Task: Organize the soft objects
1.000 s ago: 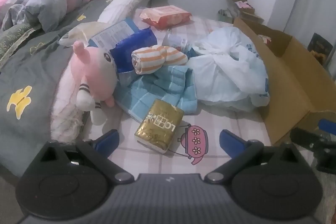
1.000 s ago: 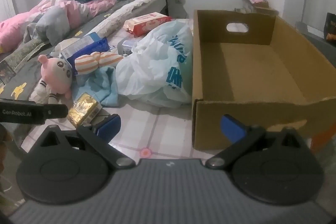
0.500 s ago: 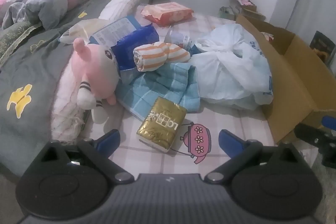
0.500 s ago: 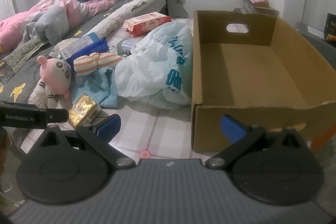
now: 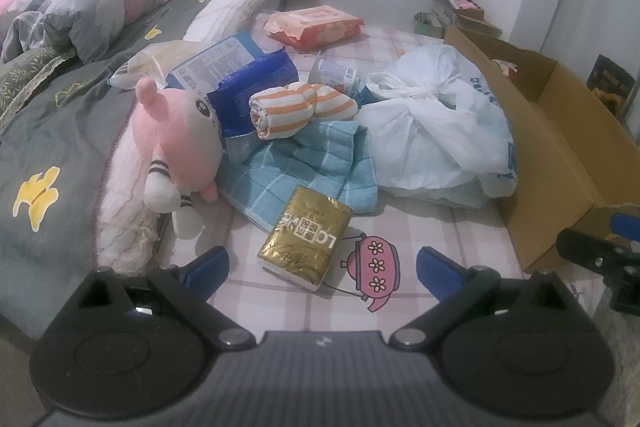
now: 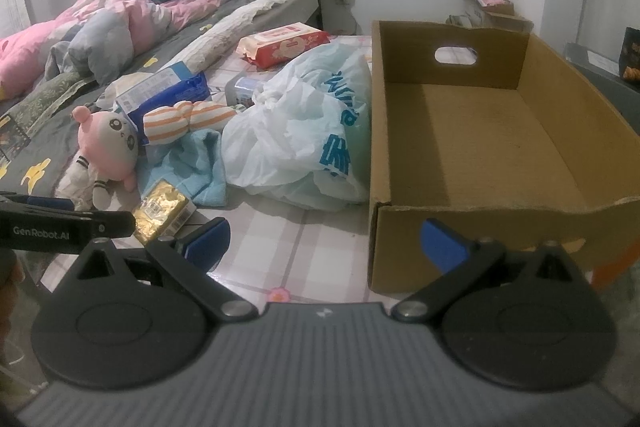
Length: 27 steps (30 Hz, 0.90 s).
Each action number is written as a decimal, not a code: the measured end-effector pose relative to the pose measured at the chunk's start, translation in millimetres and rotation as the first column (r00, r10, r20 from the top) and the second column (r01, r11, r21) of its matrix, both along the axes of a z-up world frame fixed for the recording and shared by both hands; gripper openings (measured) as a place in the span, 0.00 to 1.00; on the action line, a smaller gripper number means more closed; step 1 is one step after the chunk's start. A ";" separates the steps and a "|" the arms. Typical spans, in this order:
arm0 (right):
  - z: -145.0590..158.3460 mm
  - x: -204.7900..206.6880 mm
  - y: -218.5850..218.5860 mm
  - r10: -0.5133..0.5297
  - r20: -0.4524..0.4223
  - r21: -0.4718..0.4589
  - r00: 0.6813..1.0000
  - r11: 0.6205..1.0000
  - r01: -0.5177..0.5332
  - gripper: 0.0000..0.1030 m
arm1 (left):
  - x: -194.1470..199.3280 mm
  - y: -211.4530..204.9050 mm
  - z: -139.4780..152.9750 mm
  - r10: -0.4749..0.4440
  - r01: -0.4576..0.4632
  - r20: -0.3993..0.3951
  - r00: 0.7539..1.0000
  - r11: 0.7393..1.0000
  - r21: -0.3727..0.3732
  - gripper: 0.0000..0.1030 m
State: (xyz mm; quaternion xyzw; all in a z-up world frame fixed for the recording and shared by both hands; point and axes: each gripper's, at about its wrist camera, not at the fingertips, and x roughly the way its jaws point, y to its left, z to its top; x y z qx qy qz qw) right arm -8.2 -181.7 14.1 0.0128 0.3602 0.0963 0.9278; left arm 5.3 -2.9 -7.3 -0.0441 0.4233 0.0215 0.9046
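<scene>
Your left gripper (image 5: 322, 267) is wide open and holds nothing, just above the gold tissue pack (image 5: 306, 237) on the checked sheet (image 5: 440, 227). Your right gripper (image 6: 324, 241) is also wide open and empty, near the front wall of the empty cardboard box (image 6: 460, 235). Behind the pack lies the blue towel (image 5: 312, 163). The pink plush toy (image 5: 178, 147) is beside the towel, the striped rolled cloth (image 5: 298, 109) rests on it, and the white plastic bag (image 5: 436, 135) touches the box.
</scene>
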 end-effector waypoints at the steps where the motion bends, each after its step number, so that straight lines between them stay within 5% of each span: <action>1: -0.1 0.0 0.0 0.000 -0.001 0.000 1.000 1.000 0.000 0.99 | -0.1 0.1 0.0 0.000 0.000 0.001 1.000 1.000 0.000 0.98; 27: -2.0 0.7 1.5 -0.001 -0.008 0.000 1.000 1.000 0.001 0.99 | -0.5 0.9 -0.1 -0.002 0.002 -0.001 1.000 1.000 0.003 0.98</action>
